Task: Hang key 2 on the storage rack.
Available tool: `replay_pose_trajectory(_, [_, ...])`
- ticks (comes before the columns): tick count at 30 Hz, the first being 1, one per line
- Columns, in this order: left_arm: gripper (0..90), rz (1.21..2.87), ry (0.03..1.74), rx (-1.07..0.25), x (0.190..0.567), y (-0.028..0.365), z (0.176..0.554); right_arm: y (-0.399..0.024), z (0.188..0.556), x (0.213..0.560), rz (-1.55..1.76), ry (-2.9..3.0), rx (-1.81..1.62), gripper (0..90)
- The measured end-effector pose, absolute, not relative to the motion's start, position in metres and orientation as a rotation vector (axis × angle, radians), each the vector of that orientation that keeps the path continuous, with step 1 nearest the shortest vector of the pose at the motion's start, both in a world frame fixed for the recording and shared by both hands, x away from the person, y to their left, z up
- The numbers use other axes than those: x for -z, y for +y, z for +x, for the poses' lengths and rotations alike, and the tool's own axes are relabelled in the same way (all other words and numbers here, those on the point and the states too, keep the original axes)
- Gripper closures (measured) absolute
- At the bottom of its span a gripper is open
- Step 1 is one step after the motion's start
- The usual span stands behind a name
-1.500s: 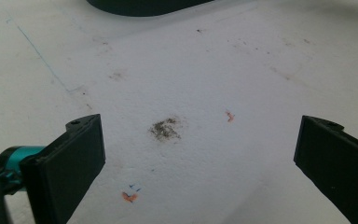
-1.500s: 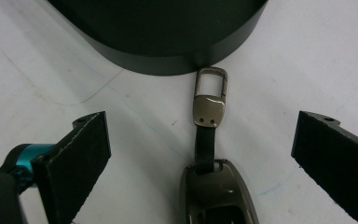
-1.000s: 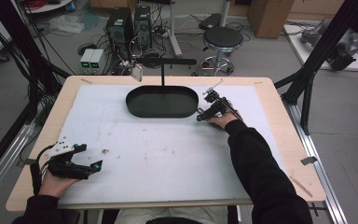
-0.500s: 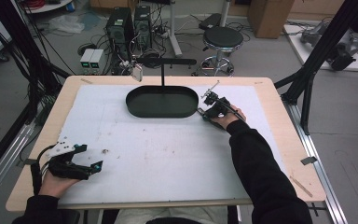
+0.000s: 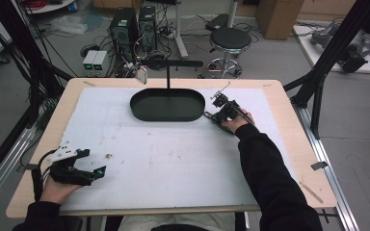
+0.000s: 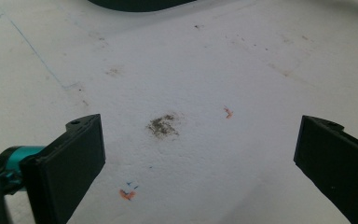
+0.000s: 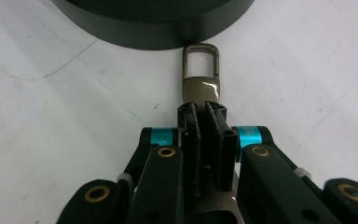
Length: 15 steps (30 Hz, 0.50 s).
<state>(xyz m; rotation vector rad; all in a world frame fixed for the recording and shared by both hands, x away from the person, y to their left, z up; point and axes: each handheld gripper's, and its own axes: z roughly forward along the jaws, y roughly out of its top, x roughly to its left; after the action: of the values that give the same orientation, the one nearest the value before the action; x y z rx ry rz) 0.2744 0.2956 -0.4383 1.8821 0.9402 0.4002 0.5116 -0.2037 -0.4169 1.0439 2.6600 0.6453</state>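
Right gripper at the far right part of the bench, just beside the right end of the black oval tray. Fingers just closed, now pinched tight on a bronze metal clip, seen close up from the right gripper view: flat shiny body clamped between the two black pads, small rectangular loop sticking out ahead. Loop end very near the dark tray wall, perhaps touching; cannot tell which. Clip low over the white mat or lying on it, just outside the tray, not in it. In the high view, clip visible as a small thin shape between gripper and tray edge. Right hand wrapped around the gripper body, black sleeve running back toward the near edge.

Left gripper resting at the near left corner of the bench, well apart from tray and clip, held by the left hand. Fingers spread wide, nothing between them, only bare mat with a brownish smudge and a few orange flecks.

Thin black stand rising from behind the tray, small tag hanging at its left end.
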Motion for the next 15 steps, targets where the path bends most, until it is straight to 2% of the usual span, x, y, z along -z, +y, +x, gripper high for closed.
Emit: replay_pose_trajectory(15, [2.4,1.879,0.944,-0.404,0.438,0.295,0.273,-0.229,0.504,0.388,1.115,2.563,-0.825,86.2])
